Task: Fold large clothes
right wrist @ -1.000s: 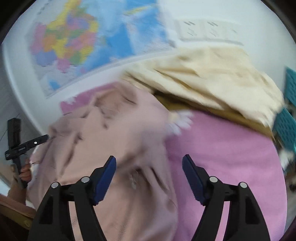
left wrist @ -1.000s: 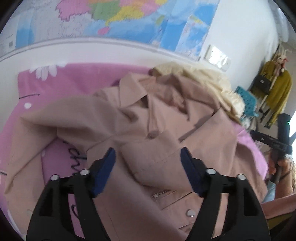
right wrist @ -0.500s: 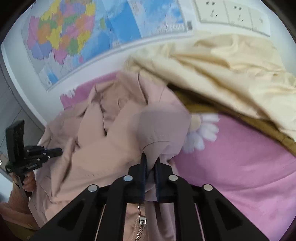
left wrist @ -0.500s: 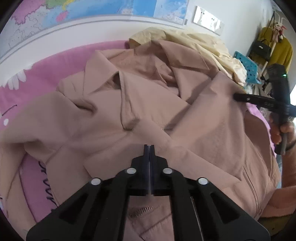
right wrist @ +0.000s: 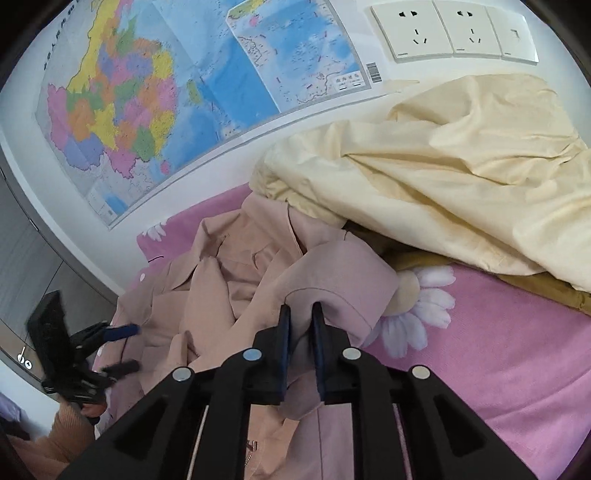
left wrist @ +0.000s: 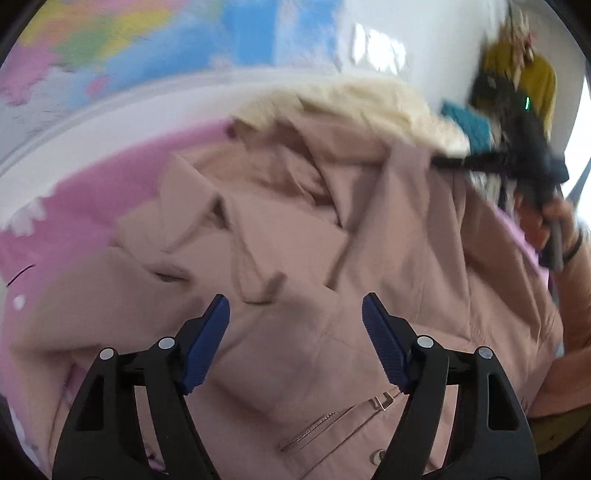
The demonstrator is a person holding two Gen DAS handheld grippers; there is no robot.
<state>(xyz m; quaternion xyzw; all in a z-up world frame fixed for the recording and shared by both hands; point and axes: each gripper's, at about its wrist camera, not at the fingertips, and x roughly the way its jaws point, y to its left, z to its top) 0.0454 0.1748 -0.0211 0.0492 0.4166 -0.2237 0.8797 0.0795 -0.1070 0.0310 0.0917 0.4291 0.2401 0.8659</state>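
I am holding my left gripper (left wrist: 295, 321) released above the jacket (left wrist: 314, 258), which is lying crumpled on the pink bed (right wrist: 517, 350). My right gripper (right wrist: 300, 332) is pinching a jacket fold beside the cream cloth (right wrist: 461, 184), jaws clenched.

I'm looking into a bedroom in somebody's home: a bed with a pink daisy-print sheet (right wrist: 517, 350) fills the lower half of my right wrist view, with a cream quilt (right wrist: 461, 177) bunched against the wall. Above it I see a large coloured wall map (right wrist: 177, 92) and a row of white wall sockets (right wrist: 450, 31). In my blurred left wrist view, a mustard garment and a dark bag (left wrist: 532, 85) hang in the far corner.
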